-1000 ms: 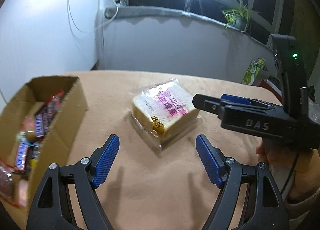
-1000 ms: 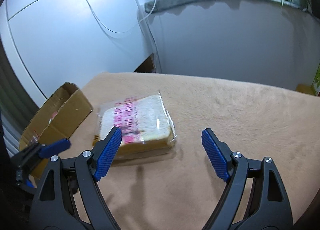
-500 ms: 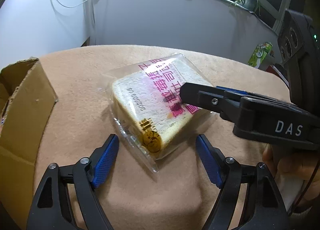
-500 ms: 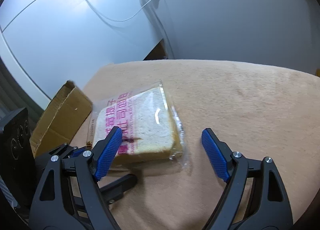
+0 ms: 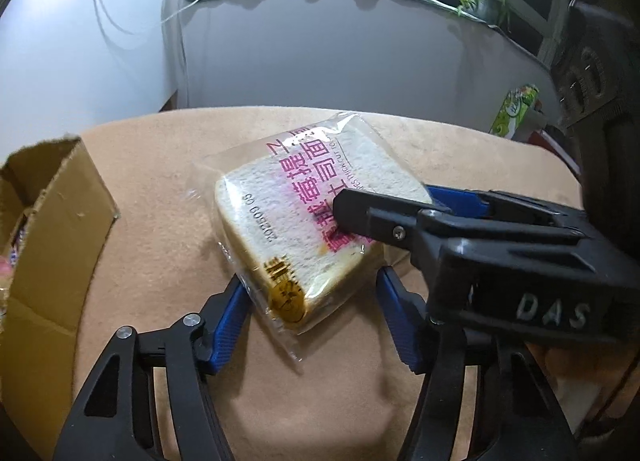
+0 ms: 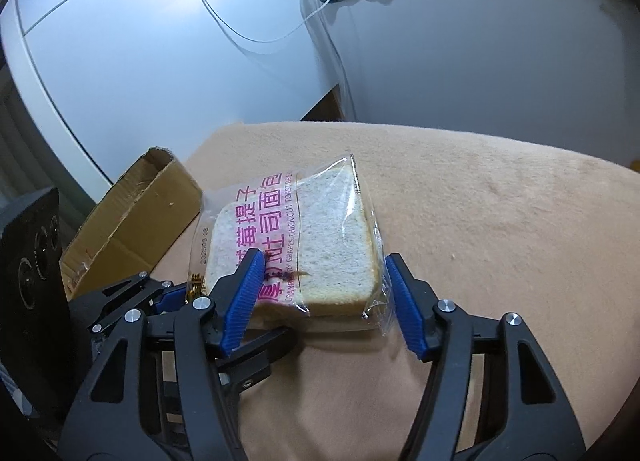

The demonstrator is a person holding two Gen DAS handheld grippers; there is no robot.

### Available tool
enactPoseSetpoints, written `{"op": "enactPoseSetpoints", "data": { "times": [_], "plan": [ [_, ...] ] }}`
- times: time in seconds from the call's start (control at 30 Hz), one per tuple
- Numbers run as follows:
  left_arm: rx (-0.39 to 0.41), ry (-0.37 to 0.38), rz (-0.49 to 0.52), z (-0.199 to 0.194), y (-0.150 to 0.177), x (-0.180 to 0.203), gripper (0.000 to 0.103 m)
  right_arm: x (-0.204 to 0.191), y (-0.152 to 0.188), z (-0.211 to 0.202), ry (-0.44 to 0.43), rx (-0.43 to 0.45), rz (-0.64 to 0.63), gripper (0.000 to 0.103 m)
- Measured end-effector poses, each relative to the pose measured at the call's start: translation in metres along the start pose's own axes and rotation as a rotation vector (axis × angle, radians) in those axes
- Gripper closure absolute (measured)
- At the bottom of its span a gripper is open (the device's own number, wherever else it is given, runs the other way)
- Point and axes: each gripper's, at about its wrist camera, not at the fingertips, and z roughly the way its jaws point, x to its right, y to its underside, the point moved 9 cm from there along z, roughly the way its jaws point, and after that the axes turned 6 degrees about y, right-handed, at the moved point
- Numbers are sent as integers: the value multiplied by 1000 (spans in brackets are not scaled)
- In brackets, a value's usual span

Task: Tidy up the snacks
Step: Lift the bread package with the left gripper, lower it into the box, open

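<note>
Bread packet [image 6: 304, 257] lies flat on the counter [image 6: 500, 221], centre frame, with both sets of jaws part open around it and neither closed yet. Close your right gripper [image 6: 320, 293] gently so the slices don't crush; the left gripper [image 5: 308, 317] brackets the near corner. The cardboard box [image 5: 52, 229] sits at left.

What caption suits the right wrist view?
Open right tool straddling a bagged toast slice beside a cardboard box.
</note>
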Motion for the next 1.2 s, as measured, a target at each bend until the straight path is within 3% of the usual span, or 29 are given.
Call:
{"op": "enactPoseSetpoints", "data": {
  "times": [0.3,0.57,0.83,1.2],
  "plan": [
    [72,37,76,-41,16,36,40,-7,32,-70,18,70,56,38],
    [159,67,101,-96,20,53,40,-42,28,-127,24,152,9,38],
    [265,47,88,-151,11,35,40,-99,10,-150,-7,209,-70,38],
    [341,11,7,-190,17,-20,40,-172,-1,-131,-54,204,-178,38]
  ]
}}
